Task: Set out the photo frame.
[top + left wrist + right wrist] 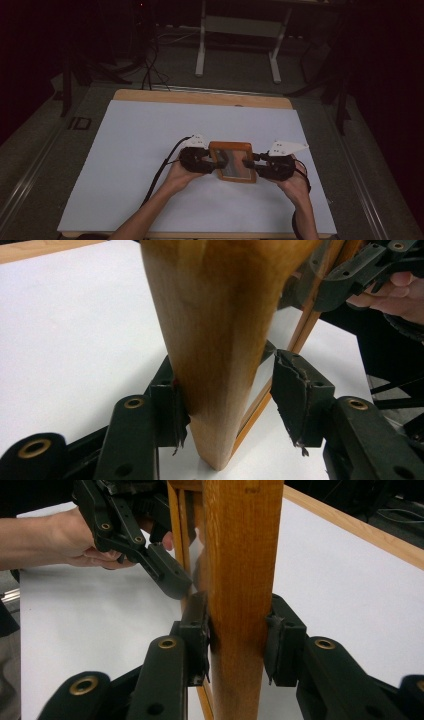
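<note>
Reaching in from the near edge of the white sheet (150, 150), your two forearms angle toward the wooden frame (231, 161) that sits between your hands, slightly right of the sheet's middle and nearer to you than to its far edge. Your left hand (181, 174) comes to the frame's left end with the left gripper (216, 164) pointing rightward at it, roughly level. Your right hand (292, 181) mirrors it at the frame's right end, with the right gripper (248, 163) pointing leftward.

In the left gripper view, the left gripper (227, 395) straddles the frame's side bar (220, 340): one pad touches the wood, the other stands clear of it with a gap, so the jaws are apart and not clamped. In the right gripper view, the right gripper (239, 637) has both pads pressed flat against the opposite side bar (240, 595), clamped on the frame.

From the high view the frame reads as a rectangle whose long axis runs left to right, in line with both grippers. Its glassy panel (231, 162) faces upward and toward you.
</note>
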The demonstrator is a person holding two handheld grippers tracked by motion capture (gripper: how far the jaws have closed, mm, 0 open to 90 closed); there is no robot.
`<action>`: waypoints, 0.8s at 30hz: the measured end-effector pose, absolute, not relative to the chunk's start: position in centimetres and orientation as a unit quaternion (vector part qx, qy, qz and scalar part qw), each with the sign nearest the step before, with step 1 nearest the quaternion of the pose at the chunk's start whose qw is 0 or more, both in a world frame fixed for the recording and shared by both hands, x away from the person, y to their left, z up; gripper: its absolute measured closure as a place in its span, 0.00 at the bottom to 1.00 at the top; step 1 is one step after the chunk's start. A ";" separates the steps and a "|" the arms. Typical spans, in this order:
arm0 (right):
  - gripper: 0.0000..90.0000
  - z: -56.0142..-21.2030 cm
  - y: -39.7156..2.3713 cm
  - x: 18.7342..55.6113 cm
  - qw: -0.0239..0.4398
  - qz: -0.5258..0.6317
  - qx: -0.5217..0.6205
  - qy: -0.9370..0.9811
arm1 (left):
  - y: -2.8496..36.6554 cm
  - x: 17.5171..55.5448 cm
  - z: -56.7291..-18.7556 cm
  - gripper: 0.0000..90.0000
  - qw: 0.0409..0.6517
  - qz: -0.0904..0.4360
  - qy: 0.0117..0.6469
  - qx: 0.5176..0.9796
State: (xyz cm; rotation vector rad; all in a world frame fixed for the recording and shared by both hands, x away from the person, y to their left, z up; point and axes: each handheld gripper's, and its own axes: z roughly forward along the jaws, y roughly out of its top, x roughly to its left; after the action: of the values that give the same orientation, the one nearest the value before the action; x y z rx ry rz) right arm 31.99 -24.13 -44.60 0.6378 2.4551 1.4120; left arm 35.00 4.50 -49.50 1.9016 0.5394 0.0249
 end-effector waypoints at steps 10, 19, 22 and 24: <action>0.73 -44.0 -23.5 31.9 0.104 0.508 0.211 0.829 | 6.2 33.9 -47.5 0.60 0.551 0.012 0.236 0.801; 0.72 -43.7 -22.0 31.9 0.089 0.522 0.212 0.821 | 7.8 33.3 -46.4 0.61 0.535 0.010 0.252 0.807; 0.72 -43.9 -21.5 32.0 0.083 0.525 0.213 0.820 | 8.4 33.2 -46.3 0.61 0.530 0.011 0.257 0.808; 0.72 -44.0 -21.0 32.1 0.081 0.527 0.214 0.818 | 8.8 33.1 -46.3 0.61 0.527 0.011 0.261 0.809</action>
State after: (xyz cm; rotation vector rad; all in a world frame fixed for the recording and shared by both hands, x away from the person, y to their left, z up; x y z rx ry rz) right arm 32.10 -21.03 -44.04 0.6407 2.4469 1.5756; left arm 33.15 8.82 -46.27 1.9328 0.6233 0.0267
